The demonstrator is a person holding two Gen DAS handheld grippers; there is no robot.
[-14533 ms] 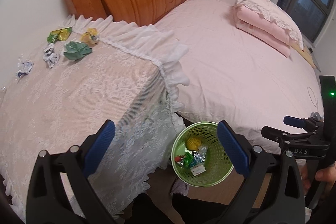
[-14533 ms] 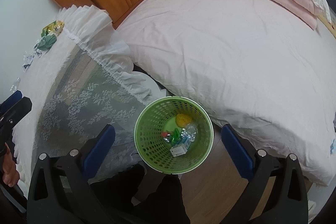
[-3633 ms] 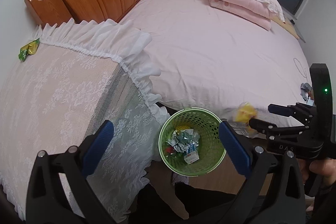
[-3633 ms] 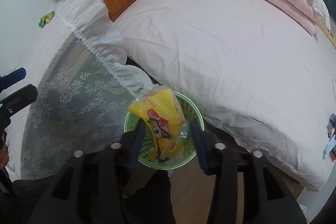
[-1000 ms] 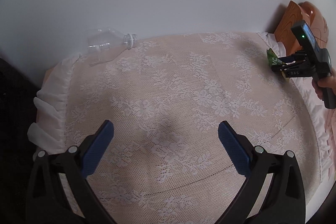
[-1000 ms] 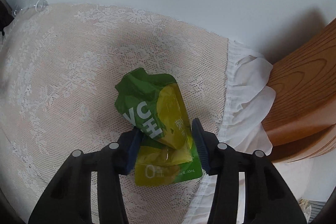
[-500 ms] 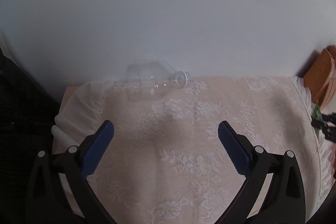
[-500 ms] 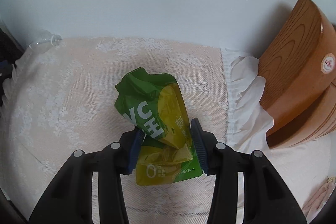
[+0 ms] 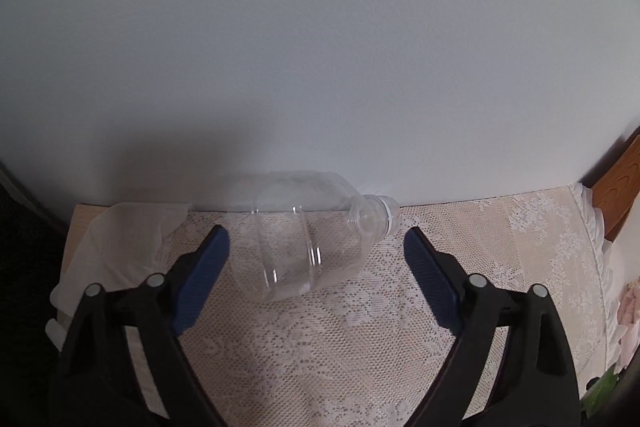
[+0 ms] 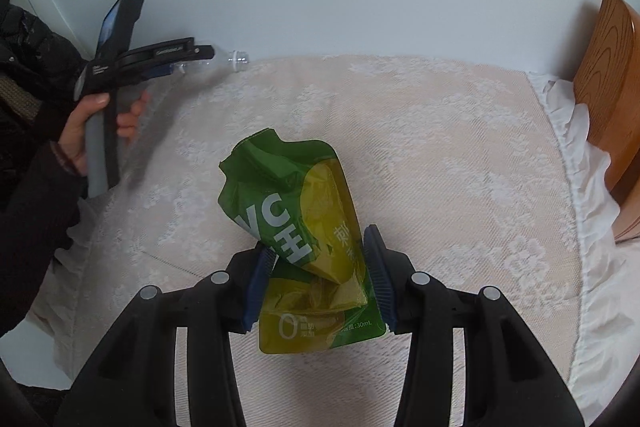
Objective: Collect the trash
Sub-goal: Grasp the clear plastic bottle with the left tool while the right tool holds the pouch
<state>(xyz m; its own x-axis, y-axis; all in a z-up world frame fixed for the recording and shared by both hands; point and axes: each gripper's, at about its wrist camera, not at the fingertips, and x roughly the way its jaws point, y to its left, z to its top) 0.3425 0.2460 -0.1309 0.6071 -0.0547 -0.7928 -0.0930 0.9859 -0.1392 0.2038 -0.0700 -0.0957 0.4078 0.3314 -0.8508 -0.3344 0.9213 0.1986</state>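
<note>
One clear bottle (image 9: 304,247) between closing left hand-held gripper (image 9: 316,259) pads.

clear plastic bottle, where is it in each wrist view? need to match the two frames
Left wrist view: the clear bottle lies on its side at centre, against the wall, neck to the right, between the closing left gripper fingers, not yet touched.
Right wrist view: upper left; only its neck shows, past the left gripper.
Shared landmark: the lace cloth, with the wooden headboard at right.
</note>
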